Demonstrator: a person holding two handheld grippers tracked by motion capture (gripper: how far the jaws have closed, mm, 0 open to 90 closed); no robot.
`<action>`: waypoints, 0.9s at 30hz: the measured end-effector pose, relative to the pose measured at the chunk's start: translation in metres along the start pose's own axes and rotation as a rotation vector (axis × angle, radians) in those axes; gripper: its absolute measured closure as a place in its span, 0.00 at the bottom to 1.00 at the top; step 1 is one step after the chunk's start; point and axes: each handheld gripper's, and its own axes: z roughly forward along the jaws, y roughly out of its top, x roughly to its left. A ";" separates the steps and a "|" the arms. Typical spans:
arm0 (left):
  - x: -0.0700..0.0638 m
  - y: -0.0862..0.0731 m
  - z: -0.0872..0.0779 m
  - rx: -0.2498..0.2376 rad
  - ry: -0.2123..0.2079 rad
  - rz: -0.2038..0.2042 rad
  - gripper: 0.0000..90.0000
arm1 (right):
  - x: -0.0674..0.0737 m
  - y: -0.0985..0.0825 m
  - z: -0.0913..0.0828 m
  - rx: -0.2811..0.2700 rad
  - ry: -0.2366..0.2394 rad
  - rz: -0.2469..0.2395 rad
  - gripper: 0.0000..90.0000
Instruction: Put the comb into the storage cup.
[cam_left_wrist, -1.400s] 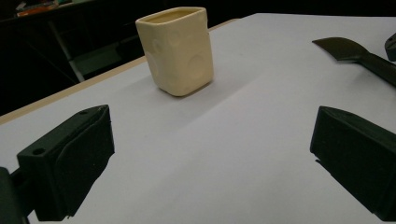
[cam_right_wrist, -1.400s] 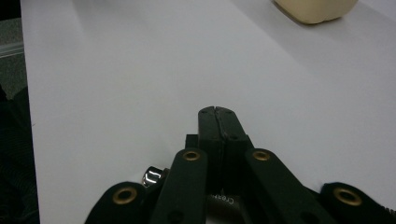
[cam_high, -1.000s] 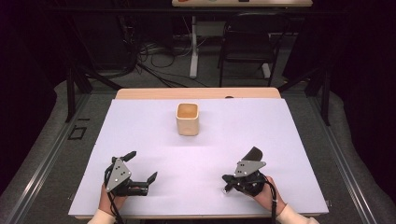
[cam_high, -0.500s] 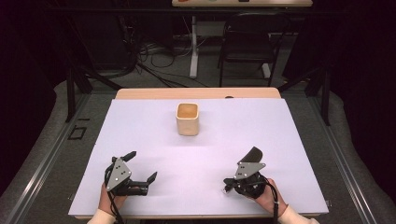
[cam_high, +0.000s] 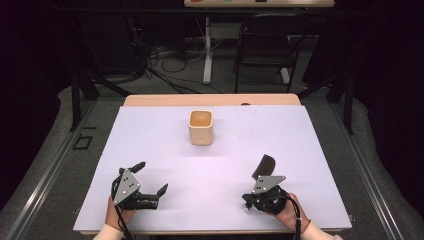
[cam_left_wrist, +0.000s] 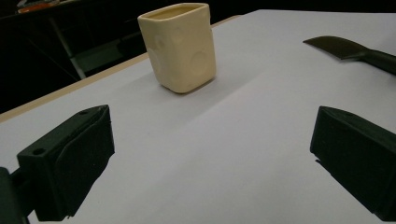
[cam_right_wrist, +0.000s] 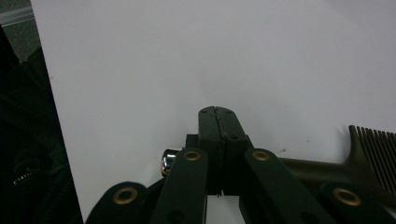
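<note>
Comb (cam_high: 264, 165) lies near right front part of table (cam_high: 160, 135), just ahead of my right gripper (cam_right_wrist: 215, 112); its jaws pressed together, nothing between them. Left gripper (cam_high: 151, 177) near front left corner, jaws wide apart, empty. Cream cup (cam_high: 201, 127) upright toward back edge, centre.

A cream cup (cam_high: 201, 127) was set upright on the white sheet (cam_high: 150, 145) laid over the wooden table (cam_high: 165, 100), beyond which a black chair (cam_high: 262, 47), a white post (cam_high: 207, 55) and tangled cables (cam_high: 155, 70) were located on the floor.
</note>
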 end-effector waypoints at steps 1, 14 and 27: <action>0.000 0.000 0.000 0.000 0.001 -0.001 0.00 | 0.000 0.000 -0.001 0.003 0.001 0.000 1.00; 0.001 0.000 -0.001 0.006 0.004 0.002 0.00 | 0.003 -0.004 -0.005 0.038 0.002 0.015 1.00; 0.000 0.000 -0.001 0.003 0.003 0.000 0.00 | 0.005 -0.012 -0.013 0.055 -0.003 0.030 1.00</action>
